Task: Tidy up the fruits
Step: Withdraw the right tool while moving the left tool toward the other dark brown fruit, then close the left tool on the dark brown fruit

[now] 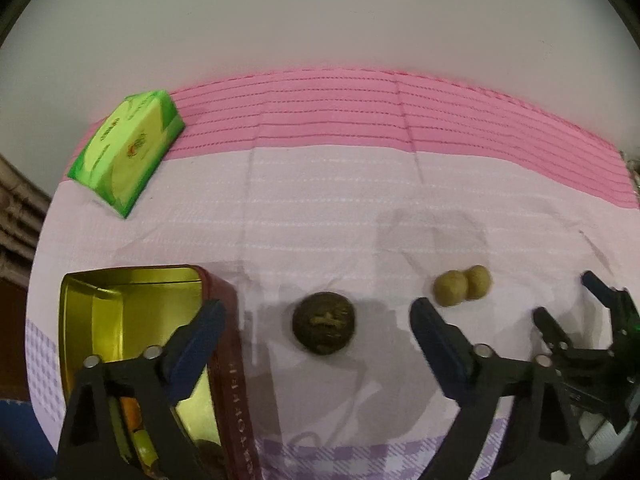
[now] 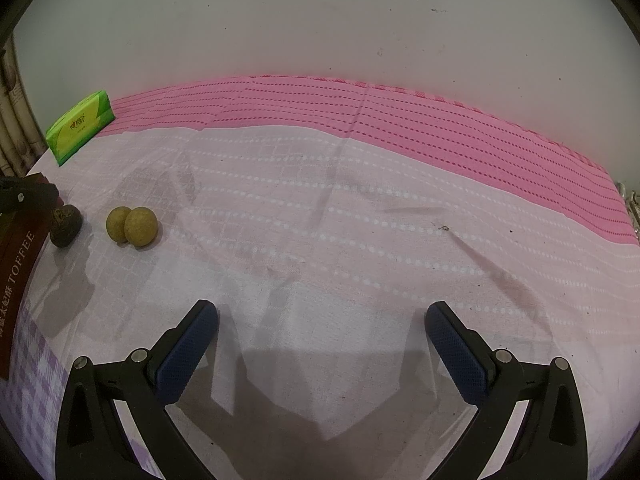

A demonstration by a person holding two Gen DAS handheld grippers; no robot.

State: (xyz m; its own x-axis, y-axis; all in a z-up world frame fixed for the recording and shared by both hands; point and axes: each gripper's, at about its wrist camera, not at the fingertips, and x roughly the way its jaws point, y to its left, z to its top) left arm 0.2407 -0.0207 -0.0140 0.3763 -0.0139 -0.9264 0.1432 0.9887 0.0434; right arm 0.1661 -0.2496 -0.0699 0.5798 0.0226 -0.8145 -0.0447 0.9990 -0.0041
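1. Black-framed, blue-padded left gripper (image 1: 316,320) fills the foreground of its own view, jaws spread wide with a dark wrinkled fruit (image 1: 323,323) lying between them on the pink cloth (image 1: 320,200), untouched.
2. Its left finger hides part of the open toffee tin (image 1: 132,312); what lies inside the tin is cut off and hard to name.
3. Two yellowish fruits (image 1: 462,288) touch each other just right of the dark one.
4. Right gripper (image 2: 322,320) hangs over bare cloth, jaws open, empty.
5. Green tissue pack (image 1: 126,152) sits at the far left.
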